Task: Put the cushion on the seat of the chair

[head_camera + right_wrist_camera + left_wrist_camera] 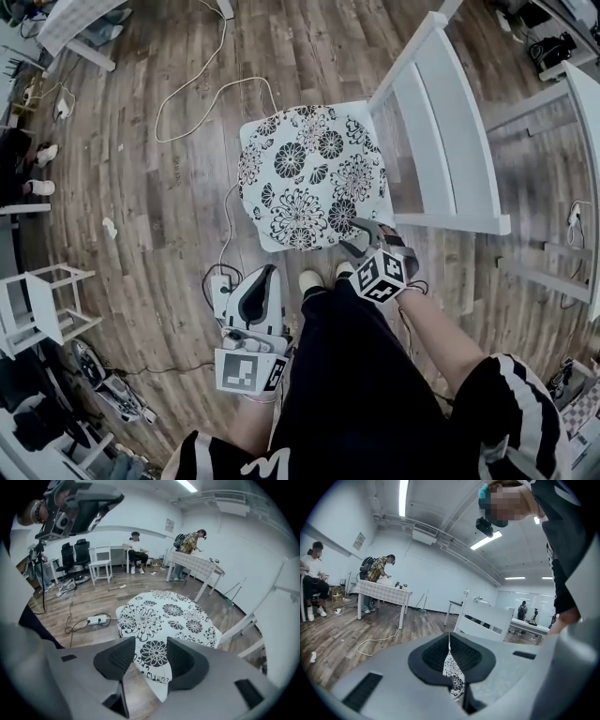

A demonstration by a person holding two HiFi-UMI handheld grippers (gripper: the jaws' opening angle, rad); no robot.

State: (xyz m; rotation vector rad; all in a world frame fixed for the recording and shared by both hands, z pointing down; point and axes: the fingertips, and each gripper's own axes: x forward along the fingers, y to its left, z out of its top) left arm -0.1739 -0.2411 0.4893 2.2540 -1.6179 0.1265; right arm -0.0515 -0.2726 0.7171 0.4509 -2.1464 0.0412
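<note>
The white cushion (309, 173) with black flowers lies flat on the seat of the white chair (441, 122). My right gripper (364, 234) hovers just above the cushion's front right corner. In the right gripper view this gripper (151, 644) is open, and the cushion (164, 616) shows past its jaws, untouched. My left gripper (265, 277) hangs over the floor in front of the chair, apart from the cushion. In the left gripper view this gripper (450, 644) has its pads together, with only a sliver of cushion (453, 677) showing through the slit and the chair (487, 618) beyond.
A power strip (221, 286) with cables lies on the wood floor by my left gripper. The person's legs (356, 375) and shoes (311, 278) stand right in front of the chair. A small white chair (47, 300) lies at the left. A table (194, 564) with people stands farther off.
</note>
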